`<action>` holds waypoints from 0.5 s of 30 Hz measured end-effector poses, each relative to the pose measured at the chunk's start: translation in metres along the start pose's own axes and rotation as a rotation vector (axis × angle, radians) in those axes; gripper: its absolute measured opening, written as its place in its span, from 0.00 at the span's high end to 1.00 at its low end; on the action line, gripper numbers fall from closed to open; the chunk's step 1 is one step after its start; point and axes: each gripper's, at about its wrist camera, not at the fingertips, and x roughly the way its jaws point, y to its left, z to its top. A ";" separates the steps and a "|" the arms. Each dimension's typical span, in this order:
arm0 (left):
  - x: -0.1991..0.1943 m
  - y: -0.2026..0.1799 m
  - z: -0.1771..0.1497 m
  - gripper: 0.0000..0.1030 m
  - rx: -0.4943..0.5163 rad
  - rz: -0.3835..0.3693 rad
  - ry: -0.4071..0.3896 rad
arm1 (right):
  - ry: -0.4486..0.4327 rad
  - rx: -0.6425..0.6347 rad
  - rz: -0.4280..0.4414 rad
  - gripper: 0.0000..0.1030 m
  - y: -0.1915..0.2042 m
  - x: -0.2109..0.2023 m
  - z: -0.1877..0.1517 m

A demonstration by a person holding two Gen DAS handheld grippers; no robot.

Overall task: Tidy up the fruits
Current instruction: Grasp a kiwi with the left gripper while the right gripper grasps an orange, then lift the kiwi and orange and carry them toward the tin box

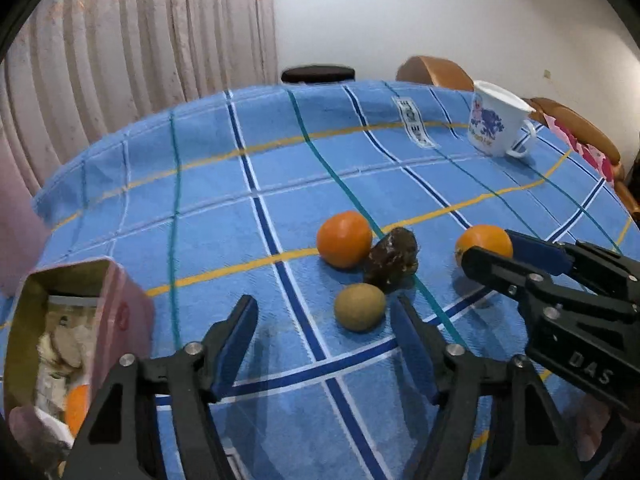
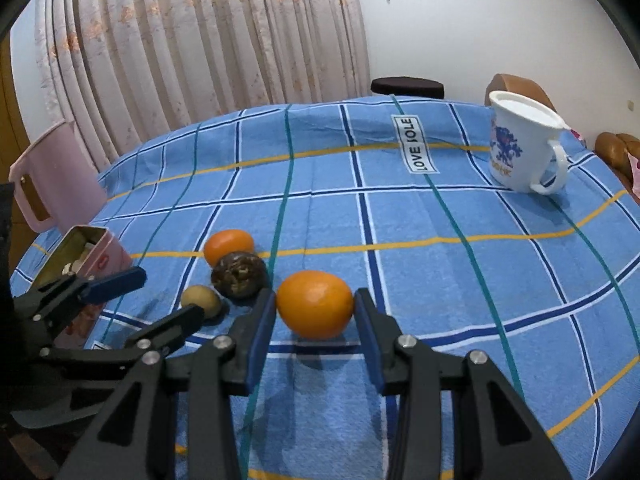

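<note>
Orange (image 2: 315, 305) between right fingers (image 2: 262, 322), seemingly touching both.

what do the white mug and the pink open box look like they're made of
White printed mug: glossy and smooth with a blue and red print, likely ceramic or hard plastic. Pink rectangular box: dull gold, metallic-looking inner walls suggest a painted tin, though that is uncertain.

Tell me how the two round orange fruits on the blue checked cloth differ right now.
The orange fruit in the right tool sits between that tool's blue pads, which press its sides; the orange fruit beside the dark brown lumpy fruit lies free, with no tool on it. The gripped one stands apart from the other fruits; the free one touches the dark brown lumpy fruit. Both are smooth, round, bright orange and rest on the cloth.
</note>
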 end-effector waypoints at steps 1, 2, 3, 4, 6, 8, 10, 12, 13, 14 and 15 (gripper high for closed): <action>0.002 0.001 0.000 0.47 -0.011 -0.032 0.010 | 0.000 -0.001 0.000 0.58 0.000 0.001 0.000; 0.003 0.001 0.001 0.49 -0.016 -0.045 0.011 | -0.001 -0.002 -0.002 0.58 0.000 0.001 0.000; 0.004 0.000 0.001 0.49 -0.012 -0.046 0.013 | -0.002 -0.001 -0.001 0.58 0.000 0.001 0.000; 0.006 -0.002 0.001 0.50 -0.005 -0.043 0.022 | -0.002 0.001 -0.002 0.58 -0.001 0.001 0.000; 0.010 -0.002 0.002 0.60 -0.012 -0.068 0.043 | 0.001 0.000 0.000 0.58 -0.001 0.001 0.000; 0.011 -0.001 0.003 0.70 -0.022 -0.103 0.042 | 0.002 -0.003 0.000 0.58 -0.001 0.002 0.000; 0.011 0.000 0.003 0.70 -0.031 -0.114 0.040 | 0.007 -0.008 0.006 0.58 0.000 0.002 -0.001; 0.008 0.003 0.002 0.70 -0.045 -0.128 0.029 | 0.003 -0.011 0.006 0.58 0.000 0.002 -0.001; 0.006 0.004 0.002 0.70 -0.051 -0.127 0.020 | 0.000 -0.014 0.009 0.58 0.001 0.001 -0.001; 0.004 0.005 0.001 0.70 -0.055 -0.120 0.011 | -0.005 -0.019 0.012 0.58 0.001 0.000 -0.001; 0.002 0.006 0.001 0.70 -0.057 -0.112 0.001 | -0.008 -0.021 0.010 0.58 0.002 -0.001 -0.001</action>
